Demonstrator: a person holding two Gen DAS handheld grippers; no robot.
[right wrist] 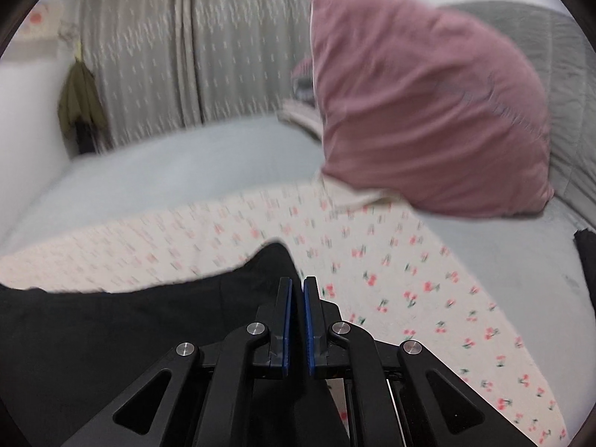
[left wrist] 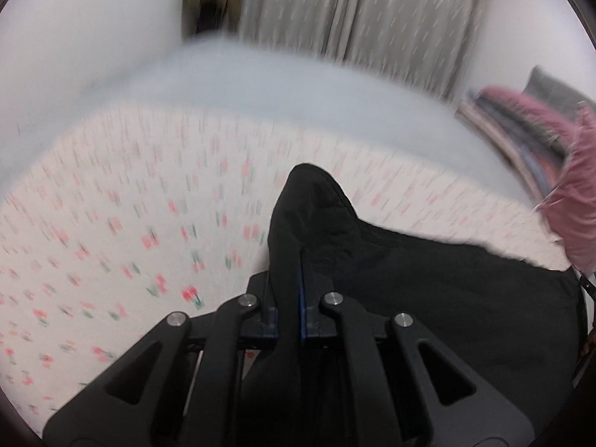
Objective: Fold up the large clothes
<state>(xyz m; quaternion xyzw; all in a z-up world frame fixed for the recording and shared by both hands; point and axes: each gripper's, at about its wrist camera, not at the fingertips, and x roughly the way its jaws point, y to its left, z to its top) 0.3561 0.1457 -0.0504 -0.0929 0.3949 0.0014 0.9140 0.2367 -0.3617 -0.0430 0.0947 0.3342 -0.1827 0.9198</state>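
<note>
Left gripper (left wrist: 294, 260) fingertips buried under black garment (left wrist: 428, 290); bedspread (left wrist: 111, 223) motion-blurred.

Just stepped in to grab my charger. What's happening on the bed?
A person is folding a black garment on the cherry-print sheet, with a gripper in each hand. The left gripper is shut on a bunched corner of the garment. The right gripper is shut at the garment's other edge, though cloth between its pads isn't clearly visible. A pink pillow lies beyond.

Bed (right wrist: 156, 171): pale blue-grey sheet, as I see it through both wrist cameras. On it I count a cream cloth (right wrist: 428, 290) printed with small red cherries, spread flat; a black garment (left wrist: 447, 283) over that cloth's near part; a pink pillow (right wrist: 421, 111); a grey quilt (right wrist: 566, 85) behind it.
</note>
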